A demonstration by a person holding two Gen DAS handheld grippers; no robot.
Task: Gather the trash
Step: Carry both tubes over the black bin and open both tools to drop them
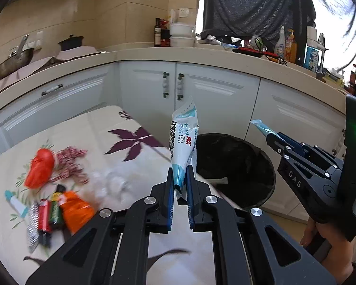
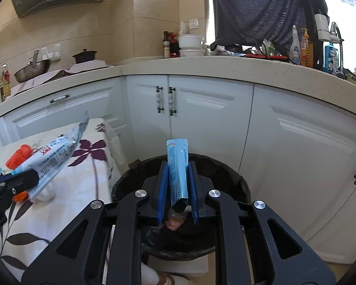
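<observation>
- While the left gripper point(image 1: 180, 185) sits above the table edge, its blue pads point(image 1: 170, 194) are closed to a narrow gap on the lower end of a white-and-teal wrapper point(image 1: 184, 142); most of the wrapper stands up and forward past the fingertips
- Right gripper point(image 2: 179, 185): pads point(image 2: 162, 187) pinch a light blue sachet point(image 2: 178, 166) between them — upper part sticks out beyond the tips, crumpled bottom end sits deep in the gap
- Black-lined trash bin point(image 2: 225, 173) lies directly below the right gripper; some scraps visible inside it
- In the left wrist view the bin point(image 1: 237, 166) is beside the table point(image 1: 106, 128), just right of the held wrapper
- Remaining trash on the flowered tablecloth, blurred: orange bag point(image 1: 41, 168), red-and-white striped piece point(image 1: 71, 163), cluster of small wrappers point(image 1: 52, 213) — all well left of the left gripper
</observation>
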